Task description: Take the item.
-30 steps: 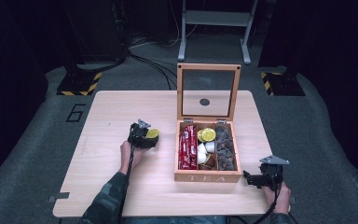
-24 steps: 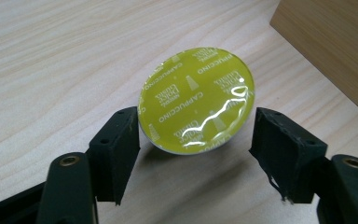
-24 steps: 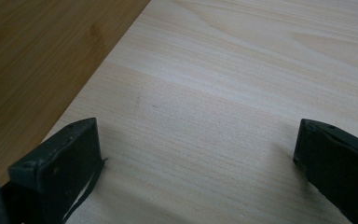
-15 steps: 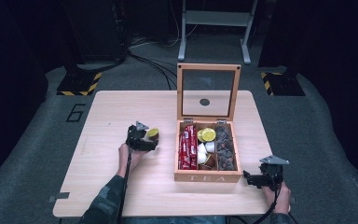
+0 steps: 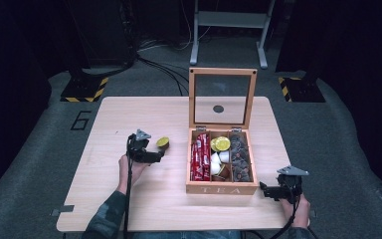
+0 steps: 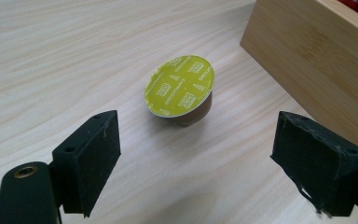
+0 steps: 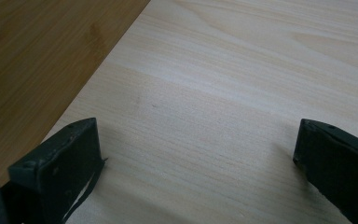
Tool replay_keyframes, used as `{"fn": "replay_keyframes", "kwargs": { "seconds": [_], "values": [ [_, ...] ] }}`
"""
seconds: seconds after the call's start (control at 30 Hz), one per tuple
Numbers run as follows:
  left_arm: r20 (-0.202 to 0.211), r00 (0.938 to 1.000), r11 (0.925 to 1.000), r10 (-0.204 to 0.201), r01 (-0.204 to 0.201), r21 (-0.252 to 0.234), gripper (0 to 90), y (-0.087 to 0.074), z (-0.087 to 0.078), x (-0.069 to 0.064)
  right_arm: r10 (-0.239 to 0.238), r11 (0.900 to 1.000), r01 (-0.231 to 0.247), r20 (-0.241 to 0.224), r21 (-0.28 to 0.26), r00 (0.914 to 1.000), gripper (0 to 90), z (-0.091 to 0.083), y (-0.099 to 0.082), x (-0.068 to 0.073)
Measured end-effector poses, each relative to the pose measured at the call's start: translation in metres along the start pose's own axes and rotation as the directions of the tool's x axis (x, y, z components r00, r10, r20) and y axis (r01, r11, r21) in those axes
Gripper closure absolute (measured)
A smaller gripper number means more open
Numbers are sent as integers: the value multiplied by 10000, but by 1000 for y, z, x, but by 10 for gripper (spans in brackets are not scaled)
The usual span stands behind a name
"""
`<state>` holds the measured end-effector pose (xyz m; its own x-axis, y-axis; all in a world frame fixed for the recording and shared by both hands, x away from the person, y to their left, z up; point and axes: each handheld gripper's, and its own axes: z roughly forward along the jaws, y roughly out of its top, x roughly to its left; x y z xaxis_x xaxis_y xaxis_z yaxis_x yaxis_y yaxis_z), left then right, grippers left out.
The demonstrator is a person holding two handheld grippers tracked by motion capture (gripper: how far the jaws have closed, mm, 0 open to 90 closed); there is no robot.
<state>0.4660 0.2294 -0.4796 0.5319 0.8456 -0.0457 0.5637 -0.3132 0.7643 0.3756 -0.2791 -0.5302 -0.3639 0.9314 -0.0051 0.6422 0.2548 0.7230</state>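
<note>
A capsule with a yellow-green foil lid (image 5: 162, 142) (image 6: 179, 88) rests tilted on the table, just left of the wooden tea box (image 5: 222, 189) (image 6: 317, 56). My left gripper (image 5: 157, 153) (image 6: 200, 128) sits just short of it. Its jaws have just been opening and stand apart on either side of the capsule's near side, touching nothing. My right gripper (image 5: 265, 189) (image 7: 196, 135) rests open over bare table by the box's front right corner (image 7: 37, 46), with nothing between its jaws.
The box's glass lid (image 5: 222, 97) stands upright at the back. Inside lie red sachets (image 5: 199, 157), a yellow capsule (image 5: 222, 143), white capsules (image 5: 219, 159) and dark capsules (image 5: 239, 157). The table's front edge (image 5: 179, 230) runs close to both hands.
The left gripper let go of the yellow-green capsule and drew back toward the person. The capsule stays on the table. The right gripper has not moved.
</note>
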Motion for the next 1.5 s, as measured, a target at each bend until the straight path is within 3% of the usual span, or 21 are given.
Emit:
{"fn": "replay_keyframes", "kwargs": {
  "seconds": [0.2,0.47,0.73,0.83,0.97,1.2,1.5],
  "values": [
    [-95,9999,9999,57,-56,89,109,-7,-21,0,3,10000,-3,8,-2,10000,1,0,0,0],
    [-354,9994,9995,3,-14,-313,98,-23,-48,4,14,10000,-14,18,1,10000,1,0,0,0],
    [-619,9975,9988,-350,328,-353,81,-45,-67,11,48,10000,-48,53,0,10000,1,0,0,0],
    [-892,9952,9985,-413,380,-392,80,-59,-77,17,52,10000,-52,57,0,10000,1,0,0,0],
    [-1271,9886,9954,-809,735,-621,80,-78,-87,27,64,10000,-64,66,4,10000,1,0,0,0],
    [-1905,9746,9926,-1180,1214,60,68,-114,-97,45,65,10000,-65,69,0,10000,1,0,0,0],
    [-2234,9681,9916,-1132,1241,353,66,-131,-96,50,62,10000,-62,73,11,10000,1,0,0,0]
  ]
}}
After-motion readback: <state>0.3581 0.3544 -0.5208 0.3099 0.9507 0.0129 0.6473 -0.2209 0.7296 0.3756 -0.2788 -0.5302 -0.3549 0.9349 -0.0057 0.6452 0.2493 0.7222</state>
